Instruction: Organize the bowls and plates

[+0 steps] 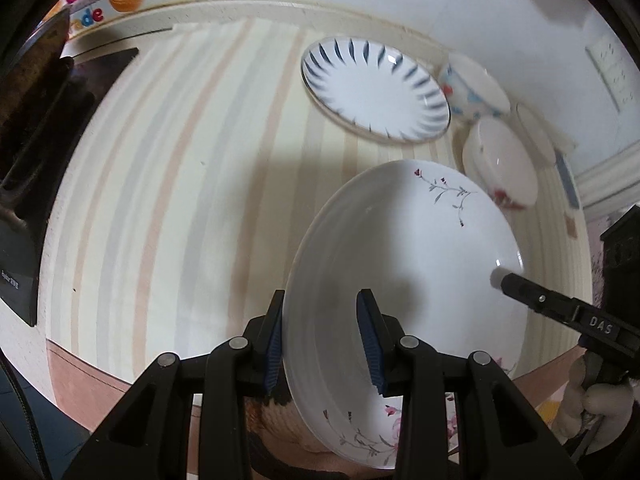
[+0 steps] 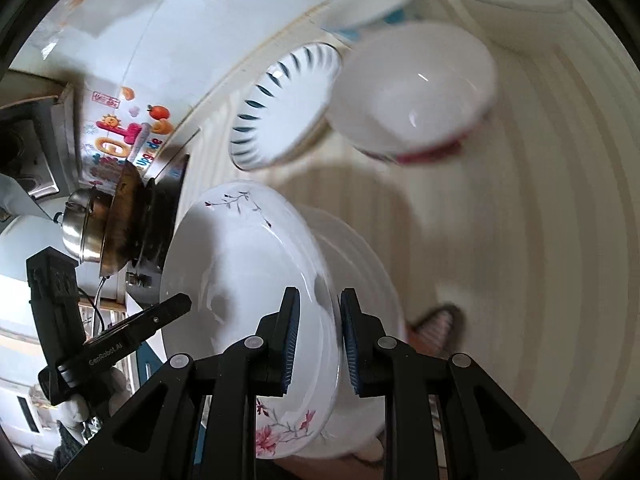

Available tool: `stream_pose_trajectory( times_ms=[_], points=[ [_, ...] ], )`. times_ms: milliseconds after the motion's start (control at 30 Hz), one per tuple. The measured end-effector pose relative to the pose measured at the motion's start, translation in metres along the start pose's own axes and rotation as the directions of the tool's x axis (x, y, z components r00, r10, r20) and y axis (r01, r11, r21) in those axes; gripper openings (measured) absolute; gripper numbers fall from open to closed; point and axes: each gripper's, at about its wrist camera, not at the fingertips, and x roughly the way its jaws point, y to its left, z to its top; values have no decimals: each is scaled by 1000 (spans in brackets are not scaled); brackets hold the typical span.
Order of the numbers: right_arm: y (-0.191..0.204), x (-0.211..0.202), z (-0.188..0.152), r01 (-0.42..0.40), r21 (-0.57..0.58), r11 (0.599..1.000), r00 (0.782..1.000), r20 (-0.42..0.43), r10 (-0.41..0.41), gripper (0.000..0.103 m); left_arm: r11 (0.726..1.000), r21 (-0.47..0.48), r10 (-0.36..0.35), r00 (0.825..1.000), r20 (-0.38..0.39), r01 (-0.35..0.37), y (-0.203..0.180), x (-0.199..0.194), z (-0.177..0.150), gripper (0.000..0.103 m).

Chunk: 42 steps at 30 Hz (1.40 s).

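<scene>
Both grippers, left (image 1: 320, 336) and right (image 2: 319, 340), clamp opposite rims of the floral plate (image 1: 404, 248), held tilted above the striped table (image 1: 180, 168). Sorting looks barely begun: the blue-rayed plate (image 1: 374, 88) and bowls (image 1: 500, 160) sit loose, unstacked, near the wall

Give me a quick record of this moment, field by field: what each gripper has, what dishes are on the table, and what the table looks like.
left gripper: shut on rim of the white floral plate
right gripper: shut on the opposite rim of the same plate
plate pose: tilted steeply, held above the table edge
other dishes: blue-streaked white plate, white bowl with red pattern, white bowl with blue and red pattern
surface: pastel striped tablecloth
left of table: metal pot on a black cooker
</scene>
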Motion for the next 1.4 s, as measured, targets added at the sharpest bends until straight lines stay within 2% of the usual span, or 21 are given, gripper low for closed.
stream_pose_trajectory(
  times_ms=[300, 667, 900, 1067, 1200, 1400],
  points=[
    [-14, -3, -9, 19, -24, 1000, 1000, 1, -19, 23, 997, 35, 65, 997, -40, -63, -11, 17, -13, 32],
    [-10, -3, 2, 15, -24, 1000, 1000, -1, -15, 23, 997, 29, 73, 996, -46, -71, -12, 21, -13, 32],
    [-11, -10, 2, 19, -10, 1000, 1000, 12, -19, 23, 998, 28, 61, 996, -71, -59, -16, 31, -15, 32],
    [-14, -10, 3, 51, -3, 999, 999, 0, -51, 23, 998, 45, 55, 995, -89, -52, -21, 39, -19, 32],
    [-20, -12, 2, 35, 44, 998, 999, -25, -34, 26, 998, 58, 45, 994, -102, -39, -23, 43, -20, 32],
    [-23, -14, 4, 25, 108, 994, 998, -55, -19, 27, 999, 54, 11, 987, -163, -2, -15, 41, -16, 32]
  ],
)
